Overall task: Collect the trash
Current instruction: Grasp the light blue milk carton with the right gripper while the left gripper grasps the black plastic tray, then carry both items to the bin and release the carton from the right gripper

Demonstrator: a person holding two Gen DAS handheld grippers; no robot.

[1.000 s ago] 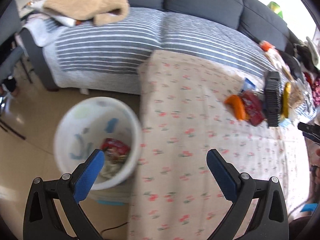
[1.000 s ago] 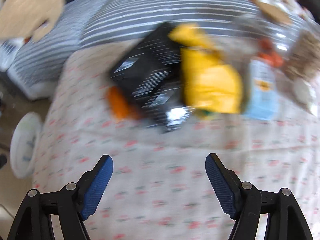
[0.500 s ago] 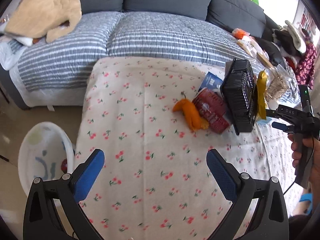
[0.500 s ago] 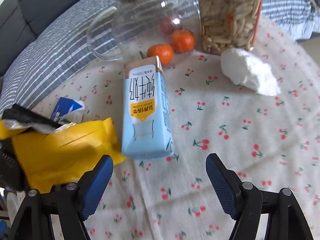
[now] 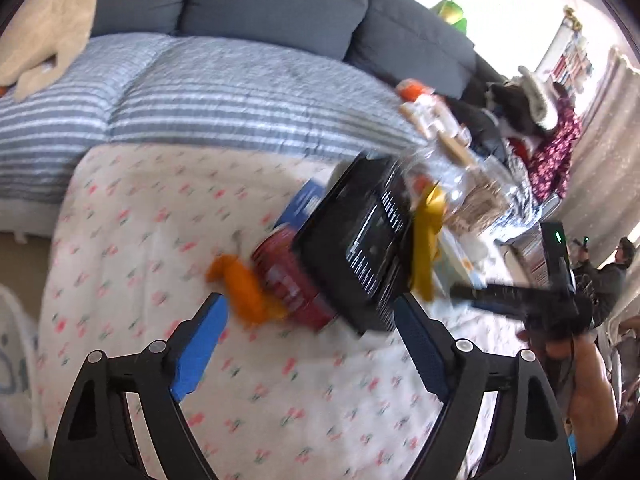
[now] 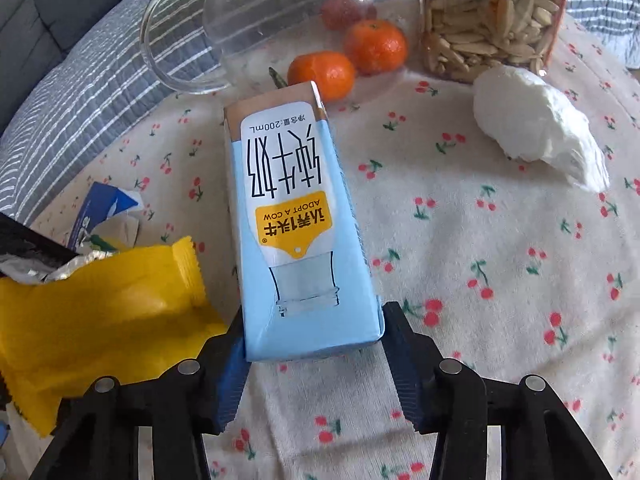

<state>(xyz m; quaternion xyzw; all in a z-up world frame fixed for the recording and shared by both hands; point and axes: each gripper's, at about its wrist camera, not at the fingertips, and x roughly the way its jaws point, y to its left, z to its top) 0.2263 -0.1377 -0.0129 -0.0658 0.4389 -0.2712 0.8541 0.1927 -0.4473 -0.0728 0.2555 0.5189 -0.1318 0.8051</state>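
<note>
In the right wrist view a light blue milk carton (image 6: 296, 232) lies flat on the cherry-print tablecloth (image 6: 500, 280). My right gripper (image 6: 312, 344) is open, its fingers on either side of the carton's near end, close to its sides. A yellow wrapper (image 6: 100, 316) lies left of it and a crumpled white tissue (image 6: 536, 124) to the right. My left gripper (image 5: 308, 332) is open and empty above the table, near an orange wrapper (image 5: 240, 288) and a red packet (image 5: 288, 280). The right gripper also shows in the left wrist view (image 5: 516, 296).
A black box (image 5: 356, 240) stands beside the red packet. A glass pitcher (image 6: 280, 12), two tangerines (image 6: 344, 56) and a jar of seeds (image 6: 492, 16) stand behind the carton. A torn blue packet (image 6: 104, 208) lies at left. The white bin (image 5: 12, 368) is at the table's left; a striped sofa (image 5: 200, 92) behind.
My right gripper has moved forward, its fingers now beside the carton's end and closer together. My left gripper has moved toward the orange and red wrappers.
</note>
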